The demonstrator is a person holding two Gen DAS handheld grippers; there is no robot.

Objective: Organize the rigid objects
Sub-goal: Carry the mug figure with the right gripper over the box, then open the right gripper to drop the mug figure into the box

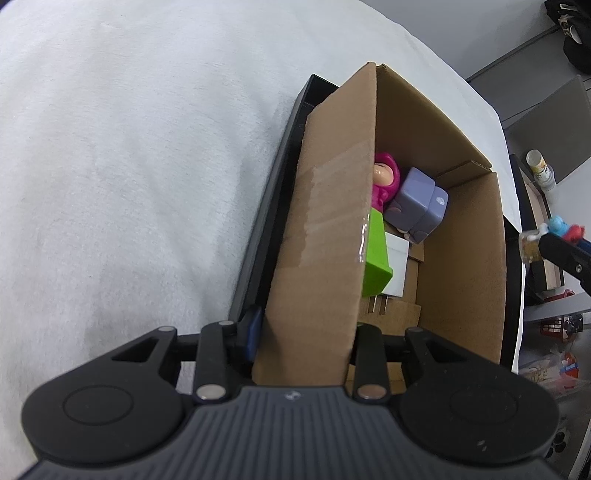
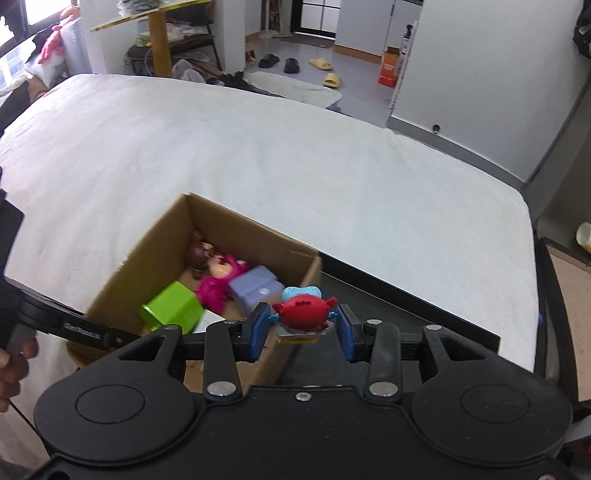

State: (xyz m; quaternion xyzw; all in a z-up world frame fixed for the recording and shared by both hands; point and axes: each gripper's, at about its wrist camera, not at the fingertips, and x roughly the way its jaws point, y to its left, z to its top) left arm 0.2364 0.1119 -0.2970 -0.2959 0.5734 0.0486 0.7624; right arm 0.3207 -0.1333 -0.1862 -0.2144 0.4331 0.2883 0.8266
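An open cardboard box (image 1: 461, 236) (image 2: 147, 251) stands on a black tray (image 1: 273, 206) (image 2: 424, 317) on a white bed. Inside lie a green block (image 1: 375, 258) (image 2: 173, 310), a purple block (image 1: 417, 203) (image 2: 255, 286), a pink doll (image 1: 386, 177) (image 2: 218, 280) and a brown figure (image 2: 197, 254). My left gripper (image 1: 306, 332) is shut on the box's near wall (image 1: 325, 236). My right gripper (image 2: 303, 328) is shut on a red and blue crab toy (image 2: 304, 310) (image 1: 565, 229), held just above the box's right rim.
The white bed cover (image 2: 295, 155) (image 1: 129, 147) spreads to the left and beyond the box. The floor past the bed holds slippers (image 2: 325, 70), an orange box (image 2: 388, 74) and a wooden table (image 2: 159, 33). A red basket (image 1: 557, 317) and a bottle (image 1: 539, 166) are at the right.
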